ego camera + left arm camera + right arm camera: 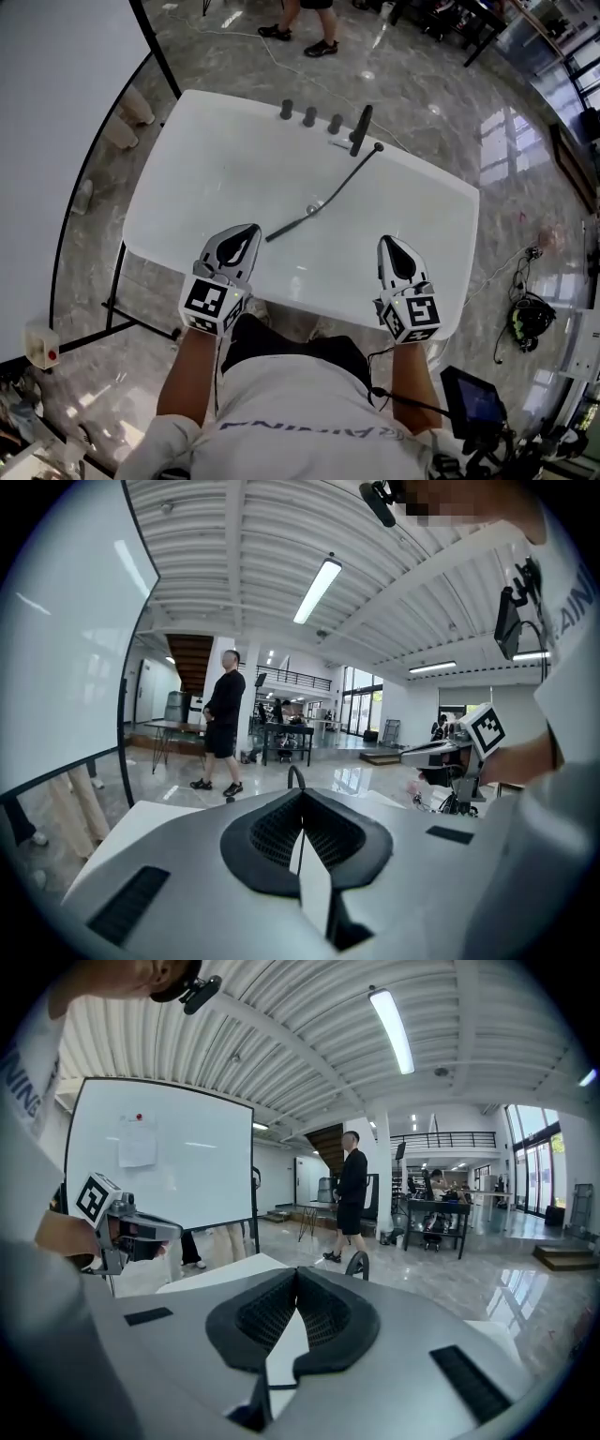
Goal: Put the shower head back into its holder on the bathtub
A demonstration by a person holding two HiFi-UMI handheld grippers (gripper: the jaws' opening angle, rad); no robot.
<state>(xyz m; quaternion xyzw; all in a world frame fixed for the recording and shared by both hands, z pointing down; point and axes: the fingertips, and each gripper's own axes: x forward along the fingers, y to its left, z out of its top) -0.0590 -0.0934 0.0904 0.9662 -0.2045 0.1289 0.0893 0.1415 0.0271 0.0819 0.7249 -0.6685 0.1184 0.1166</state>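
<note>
Left hand-held gripper and right hand-held gripper both shut, nothing in either one

So each gripper view shows the dark pads meeting at the tips with just white tub behind them, no object pinched. From the head view they hover side by side over the near edge of the white bathtub, well apart from each other. The shower head is lying loose down in the tub, just ahead of the left one and not touching it. Its hose runs diagonally up toward a dark upright fitting on the far rim, next to three knobs.
</note>
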